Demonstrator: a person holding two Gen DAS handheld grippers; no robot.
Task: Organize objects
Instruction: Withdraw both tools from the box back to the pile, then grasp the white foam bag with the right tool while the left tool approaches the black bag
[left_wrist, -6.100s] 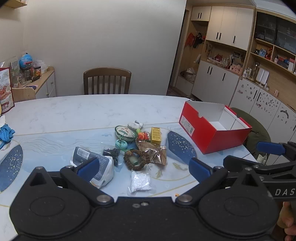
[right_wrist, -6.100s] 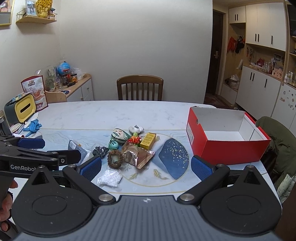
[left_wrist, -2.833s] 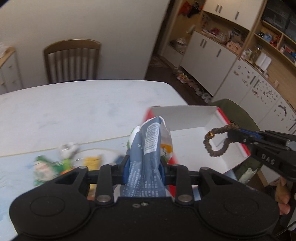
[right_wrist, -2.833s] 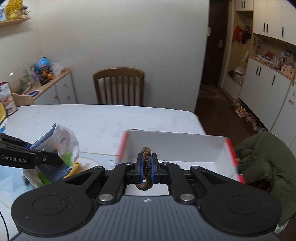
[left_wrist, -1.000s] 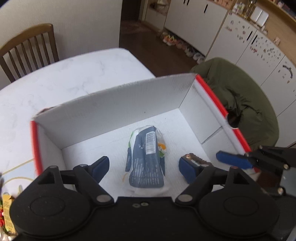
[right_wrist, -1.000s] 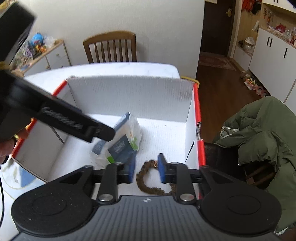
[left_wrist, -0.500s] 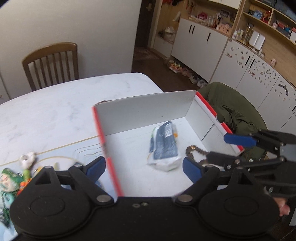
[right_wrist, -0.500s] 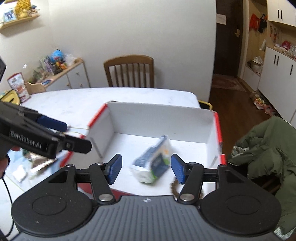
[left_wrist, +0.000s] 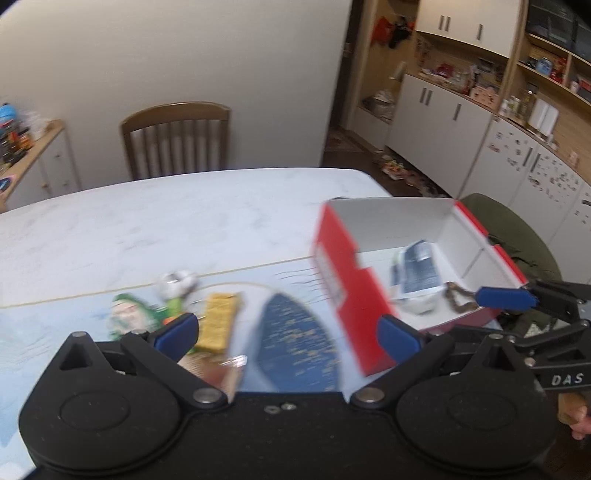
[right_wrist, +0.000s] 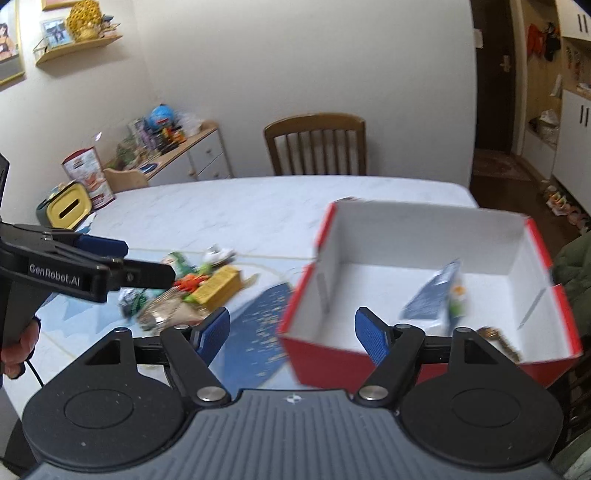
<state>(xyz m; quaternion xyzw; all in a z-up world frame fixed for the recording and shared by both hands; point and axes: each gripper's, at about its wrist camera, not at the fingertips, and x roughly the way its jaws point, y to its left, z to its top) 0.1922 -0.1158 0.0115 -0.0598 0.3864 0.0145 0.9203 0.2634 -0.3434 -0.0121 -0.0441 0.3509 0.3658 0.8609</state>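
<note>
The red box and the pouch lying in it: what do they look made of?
Red box: likely cardboard, printed red outside, matte white inside, with thin straight folded walls. Pouch: probably plastic film, blue-grey and white print, creased, slumped; blur hides finer detail.

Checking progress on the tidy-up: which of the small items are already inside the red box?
Two: the grey-blue and white plastic packet and the brown beaded bracelet on the red cardboard box's white floor; the rest remain piled on the table.

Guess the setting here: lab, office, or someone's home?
Most likely a home dining room. A wooden dining chair stands at a marble-look table, white cabinets with cluttered shelves line one wall, and shoes lie by the door.
</note>
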